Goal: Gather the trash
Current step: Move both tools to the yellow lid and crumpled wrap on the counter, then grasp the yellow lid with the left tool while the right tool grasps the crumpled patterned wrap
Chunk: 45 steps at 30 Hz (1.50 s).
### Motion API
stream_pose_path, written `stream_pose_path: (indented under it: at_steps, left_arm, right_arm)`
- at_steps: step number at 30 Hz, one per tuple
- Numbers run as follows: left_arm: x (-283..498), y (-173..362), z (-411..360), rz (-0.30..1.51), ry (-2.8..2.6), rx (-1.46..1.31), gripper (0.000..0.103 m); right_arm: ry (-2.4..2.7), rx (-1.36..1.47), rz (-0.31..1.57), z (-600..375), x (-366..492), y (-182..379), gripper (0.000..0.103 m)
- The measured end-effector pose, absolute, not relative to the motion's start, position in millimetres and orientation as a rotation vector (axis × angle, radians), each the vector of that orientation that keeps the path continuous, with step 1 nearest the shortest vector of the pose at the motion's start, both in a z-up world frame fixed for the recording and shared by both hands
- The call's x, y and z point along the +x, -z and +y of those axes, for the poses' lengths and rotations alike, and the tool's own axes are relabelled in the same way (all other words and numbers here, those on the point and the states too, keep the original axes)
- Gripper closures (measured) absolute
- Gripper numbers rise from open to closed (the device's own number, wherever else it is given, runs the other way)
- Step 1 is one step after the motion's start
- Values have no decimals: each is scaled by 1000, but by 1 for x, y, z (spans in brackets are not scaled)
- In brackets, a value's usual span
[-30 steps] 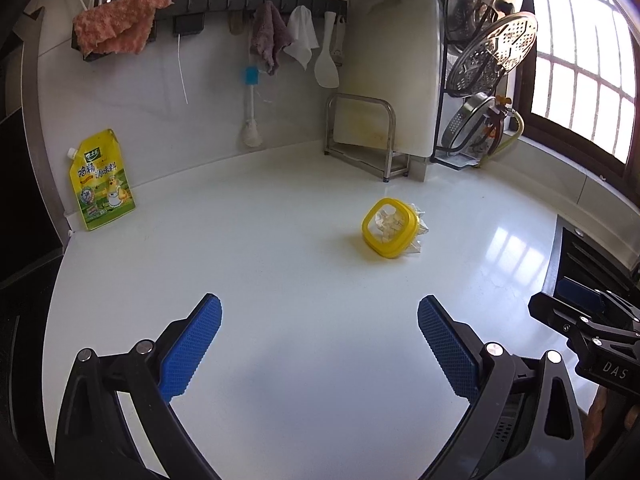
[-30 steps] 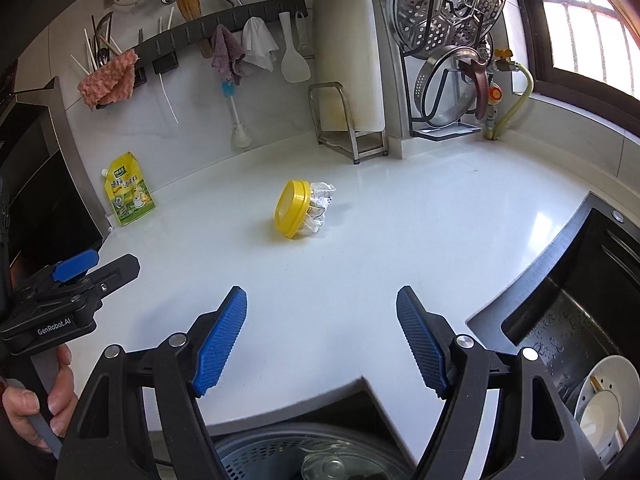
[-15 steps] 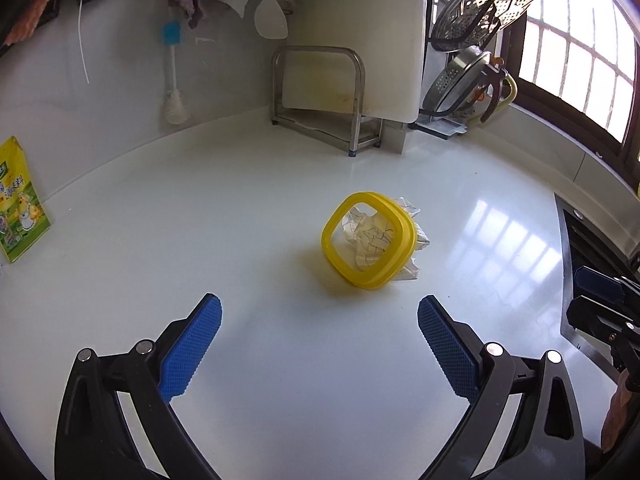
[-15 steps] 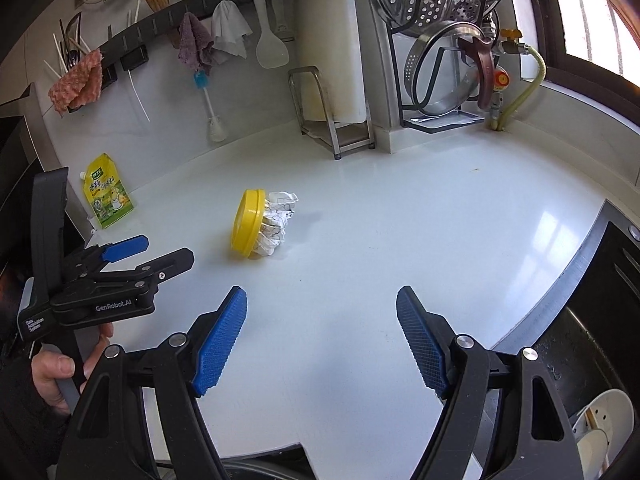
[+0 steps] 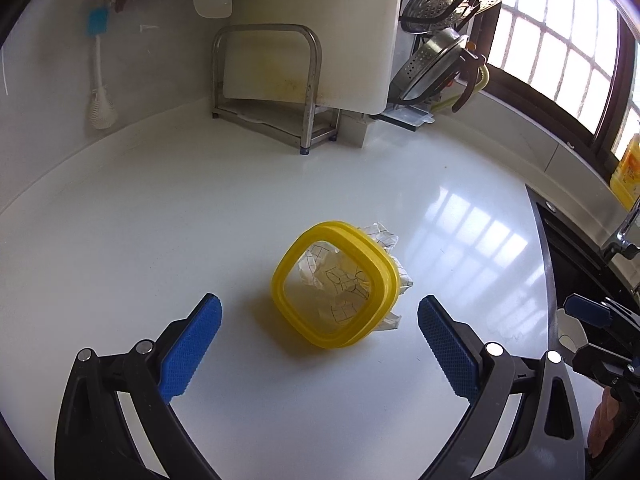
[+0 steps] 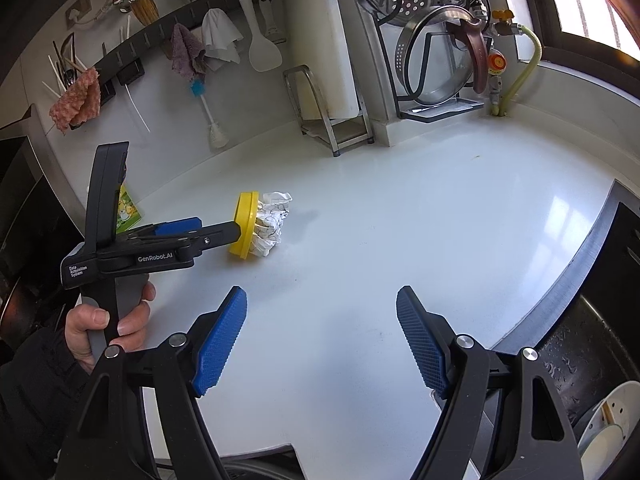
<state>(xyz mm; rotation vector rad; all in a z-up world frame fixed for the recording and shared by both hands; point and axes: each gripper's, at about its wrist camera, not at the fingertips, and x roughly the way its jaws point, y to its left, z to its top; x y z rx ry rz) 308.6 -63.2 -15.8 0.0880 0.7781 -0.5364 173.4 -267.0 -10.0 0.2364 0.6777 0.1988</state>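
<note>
White countertop [image 5: 160, 208], window [image 5: 560, 40], yellow-lidded trash [image 5: 336, 284] on it.

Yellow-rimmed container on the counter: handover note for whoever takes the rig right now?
Left gripper: open, empty, lined up on the yellow-rimmed container, fingers either side of it but short of it, not touching.
Right gripper: open, empty, over bare counter near the sink.
Container lies on its side mid-counter, crumpled wrapper stuffed inside and sticking out the far end.
Done: approach only; nothing picked up.
Left: advance a little, close on the container, lift, carry to the bin. No bin clearly identifiable in these views.
</note>
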Motion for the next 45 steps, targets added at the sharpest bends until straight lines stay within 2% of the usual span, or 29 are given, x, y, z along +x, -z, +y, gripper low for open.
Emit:
stream_pose_path:
  at_steps: [8,11,14,18,22,25,36,45]
  left_arm:
    - [320,23,-75,806,566,112,7]
    - [320,25,-72,807,573,101,12]
    - [319,26,-72,812,598,98,22]
    - [319,28,-75,827,610,100,46]
    - [314,26,-74,825,631,84,62]
    - [311,24,-73,818,633,80,68]
    - [302,20,-55,821,619,20,79]
    - [295,15,-36,805,560,-49,82]
  right_arm:
    - [-208,247,684,-269,175,12,29]
    - [-208,247,687,-268,176,13,29]
    - [-208,247,688,-268,177,13,29]
    - [-207,248,688,-268,177,14,29]
    - [-205,244,692,-267,177,15,29]
    - [-204,237,695,-266,178,16,29]
    - [-203,232,699,-262,179,15,29]
    - [-212,232,701,-250,182,13,29]
